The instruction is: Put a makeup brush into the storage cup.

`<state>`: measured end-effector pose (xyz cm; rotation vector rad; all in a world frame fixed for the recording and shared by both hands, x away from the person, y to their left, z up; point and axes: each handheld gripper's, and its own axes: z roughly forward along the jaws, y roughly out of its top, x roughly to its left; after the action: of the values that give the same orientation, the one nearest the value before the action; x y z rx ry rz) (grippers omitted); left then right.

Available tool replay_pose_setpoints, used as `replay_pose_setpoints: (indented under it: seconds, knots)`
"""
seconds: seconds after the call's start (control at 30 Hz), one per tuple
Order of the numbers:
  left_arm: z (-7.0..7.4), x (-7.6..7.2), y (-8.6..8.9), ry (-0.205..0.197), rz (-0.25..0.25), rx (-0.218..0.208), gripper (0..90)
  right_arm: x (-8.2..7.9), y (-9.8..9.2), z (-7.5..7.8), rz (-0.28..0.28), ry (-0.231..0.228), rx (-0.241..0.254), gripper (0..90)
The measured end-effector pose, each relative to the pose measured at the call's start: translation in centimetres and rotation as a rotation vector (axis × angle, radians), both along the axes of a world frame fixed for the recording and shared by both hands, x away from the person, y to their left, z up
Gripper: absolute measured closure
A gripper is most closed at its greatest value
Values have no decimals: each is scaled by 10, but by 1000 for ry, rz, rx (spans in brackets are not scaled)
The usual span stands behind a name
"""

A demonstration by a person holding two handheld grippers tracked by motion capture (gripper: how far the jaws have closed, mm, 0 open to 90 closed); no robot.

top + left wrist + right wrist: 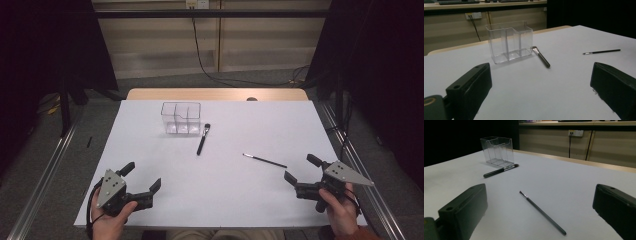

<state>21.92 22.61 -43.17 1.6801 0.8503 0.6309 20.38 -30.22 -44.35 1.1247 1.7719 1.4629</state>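
Brushes lay on the white table ahead of both of my tongs, and neither was in a grip. My right gripper, at the lower right of the high view, stood with jaws spread wide and nothing between them; in the right gripper view the thin liner brush lay on the sheet in the gap ahead of its jaws, tip toward frame centre and handle end toward the bottom, near but not touching either jaw. My left gripper, at the lower left of the high view, was likewise released and empty; in the left gripper view the thicker makeup brush lay well ahead at frame centre, its bristle end just beside the clear organizer box, whether touching could not be told. I judged both brushes light and stiff, with smooth, round handles likely to roll or slip under a careless pinch; the liner brush in particular lay so low on the sheet that the jaws would have to close almost at table level. Mid-handle, clear of the bristles, seemed the best place to take hold. The box looked rigid, light and easily nudged.
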Motion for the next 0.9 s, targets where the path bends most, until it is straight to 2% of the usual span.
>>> replay_pose_setpoints:
  seconds: [0.2, 0.27, 0.5, 0.57, 0.83, 0.9]
  knots:
    - [0, 3, -2, -4, -7, 29, 32, 0, 0, 0, 2, 3, -5, 0]
    - [1, 3, -3, -21, 21, 47, 28, 0, 0, 0, -1, 0, -3, 0]
    - [6, 11, -7, -7, 15, -1, 25, 1, -1, -1, -4, 0, -6, 0]
    - [7, 15, -9, -6, -2, 3, 30, 1, -2, -1, -5, 1, -3, 0]
    - [14, 27, -24, -30, -16, 14, 31, 0, -2, -1, -9, 6, 3, 0]
    - [16, 31, -28, -27, -20, 0, 31, 0, -3, -1, -6, 3, -2, 0]
